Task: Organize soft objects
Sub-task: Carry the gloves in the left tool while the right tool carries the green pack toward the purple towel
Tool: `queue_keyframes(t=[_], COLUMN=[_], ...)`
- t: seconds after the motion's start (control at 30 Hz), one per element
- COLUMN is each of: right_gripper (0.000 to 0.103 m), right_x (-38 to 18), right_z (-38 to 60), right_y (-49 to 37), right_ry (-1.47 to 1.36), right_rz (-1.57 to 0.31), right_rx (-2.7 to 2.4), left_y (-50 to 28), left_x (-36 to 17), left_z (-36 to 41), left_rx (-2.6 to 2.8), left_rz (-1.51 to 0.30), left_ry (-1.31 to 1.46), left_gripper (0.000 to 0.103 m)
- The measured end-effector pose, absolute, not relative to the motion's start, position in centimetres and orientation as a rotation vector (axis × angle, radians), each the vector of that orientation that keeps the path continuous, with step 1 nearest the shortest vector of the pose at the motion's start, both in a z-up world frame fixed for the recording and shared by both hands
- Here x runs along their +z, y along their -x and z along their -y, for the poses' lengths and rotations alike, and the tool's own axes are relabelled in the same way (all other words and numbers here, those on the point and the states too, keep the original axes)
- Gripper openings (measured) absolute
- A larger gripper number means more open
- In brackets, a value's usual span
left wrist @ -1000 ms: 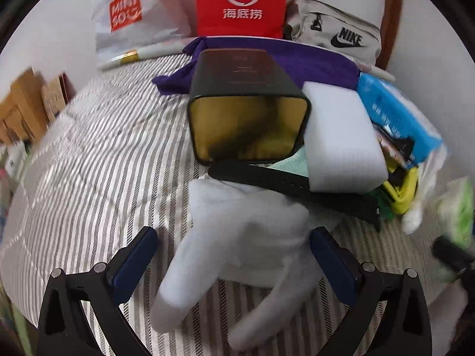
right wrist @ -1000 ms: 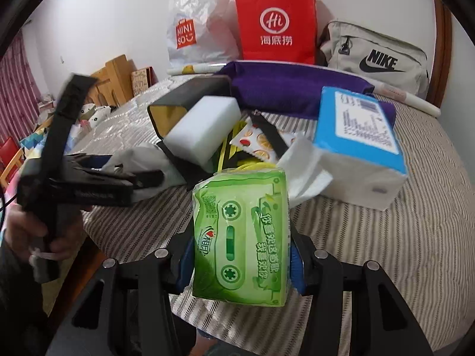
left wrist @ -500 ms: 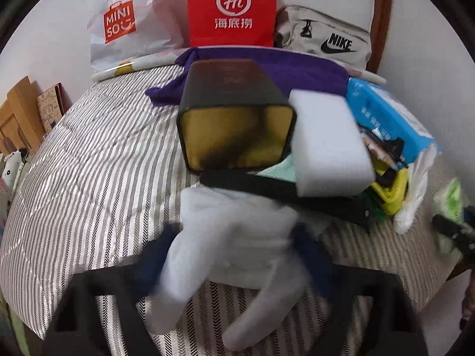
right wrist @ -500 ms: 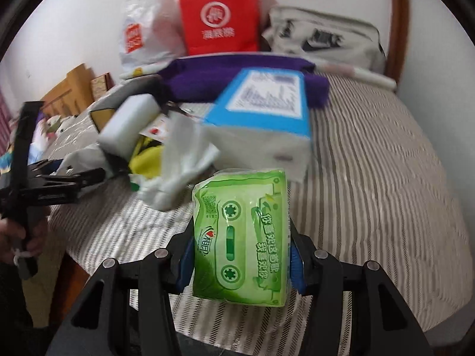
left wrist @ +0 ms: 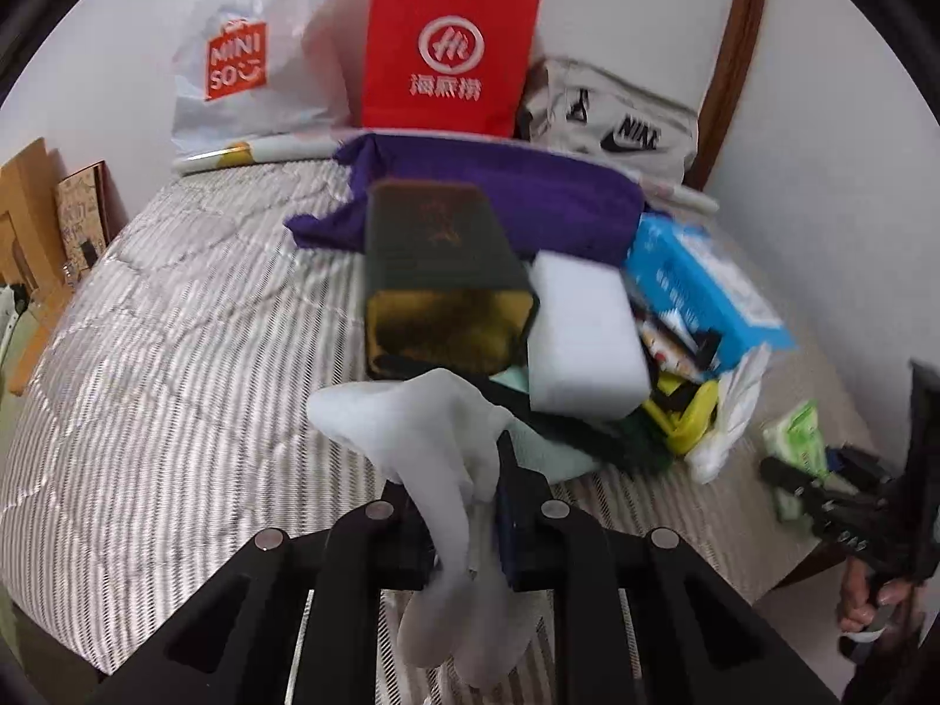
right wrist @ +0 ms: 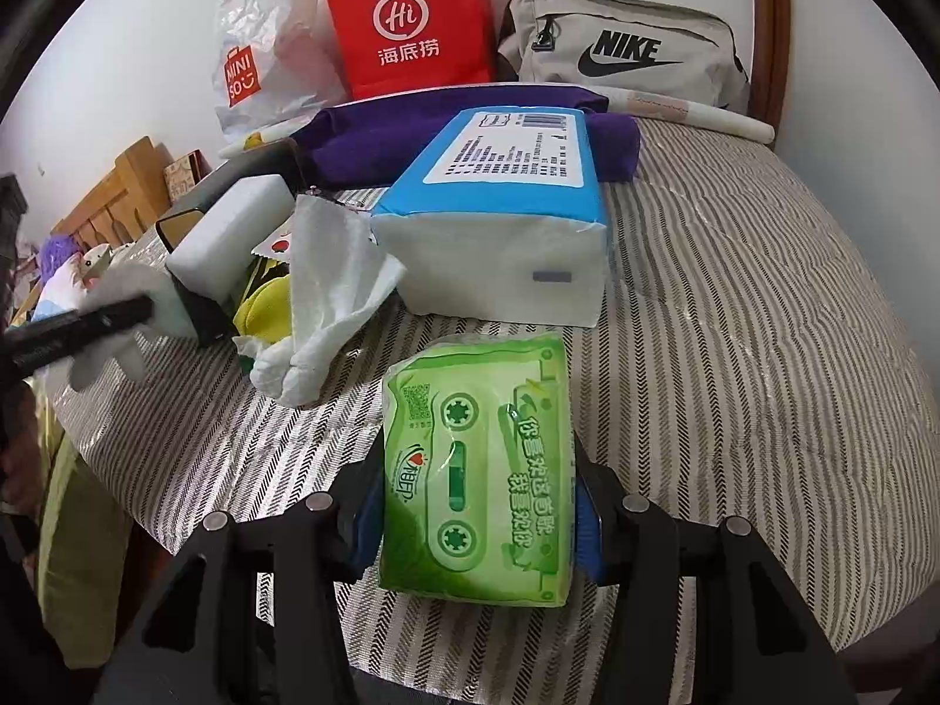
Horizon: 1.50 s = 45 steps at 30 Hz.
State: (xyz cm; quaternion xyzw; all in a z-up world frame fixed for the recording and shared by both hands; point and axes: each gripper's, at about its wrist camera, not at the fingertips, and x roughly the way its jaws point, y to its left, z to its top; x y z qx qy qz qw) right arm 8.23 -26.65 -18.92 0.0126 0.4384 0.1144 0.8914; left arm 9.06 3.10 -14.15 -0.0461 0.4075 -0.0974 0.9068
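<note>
A white fleece cloth point(left wrist: 423, 423) hangs pinched between the blue pads of my left gripper point(left wrist: 470, 529), whose jaws are closing on it; it is lifted off the striped bed cover point(left wrist: 176, 382). My right gripper point(right wrist: 476, 505) is shut on a green tissue pack point(right wrist: 476, 470), held low over the cover in front of a blue tissue pack point(right wrist: 499, 205). The left wrist view shows the green tissue pack point(left wrist: 796, 435) at the far right. In the right wrist view the white fleece cloth point(right wrist: 117, 288) sits at the left edge beside a black finger point(right wrist: 88, 323) of the left gripper.
A pile lies mid-bed: a black tin with a gold inside point(left wrist: 440, 294), a white sponge block point(left wrist: 587, 341), a crumpled white tissue point(right wrist: 329, 294), a yellow item point(right wrist: 270, 305) and a purple cloth point(left wrist: 499, 200). A red bag point(right wrist: 411, 17), a white bag point(left wrist: 247, 53) and a Nike bag point(right wrist: 623, 53) line the wall.
The left jaws went from wide open around the white cloth to pinched on it, and lifted it. The right gripper swung right with the green pack and sank toward the cover.
</note>
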Motion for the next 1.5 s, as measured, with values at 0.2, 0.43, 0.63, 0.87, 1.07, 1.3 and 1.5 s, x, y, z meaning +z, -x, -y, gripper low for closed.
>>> queue_keyframes(t=[0.2,0.43,0.63,0.87,1.07,1.3,1.5], right_gripper=[0.051,0.051,0.051,0.051,0.051,0.051,0.051], right_x=[-17.7,-15.2,-13.2,-10.9,-9.9,-8.0,-6.8], right_z=[27.1,26.6,27.0,27.1,27.0,26.2,25.5], right_y=[-7.9,-7.0,-7.3,-8.2,-10.0,-13.8,-18.5], right_ry=[-0.045,-0.032,-0.061,-0.035,-0.022,0.007,0.038], right_rz=[-0.886,-0.833,-0.83,-0.826,-0.834,-0.807,-0.802], right_rx=[0.228,0.238,0.236,0.224,0.23,0.243,0.242], left_y=[-8.1,-6.9,-6.7,-7.5,-9.3,-12.8,-17.0], left_x=[-12.3,-9.7,-8.1,-7.0,-6.4,-5.2,-4.5], left_z=[-4.6,-6.0,-6.0,-6.1,-6.1,-6.2,-6.2], left_rx=[-0.16,-0.141,-0.131,-0.141,-0.145,-0.156,-0.173], left_rz=[-0.812,-0.762,-0.746,-0.754,-0.763,-0.761,-0.765], left_ry=[0.098,0.134,0.134,0.179,0.2,0.207,0.188], left_gripper=[0.015,0.015,0.015,0.016,0.016,0.016,0.016])
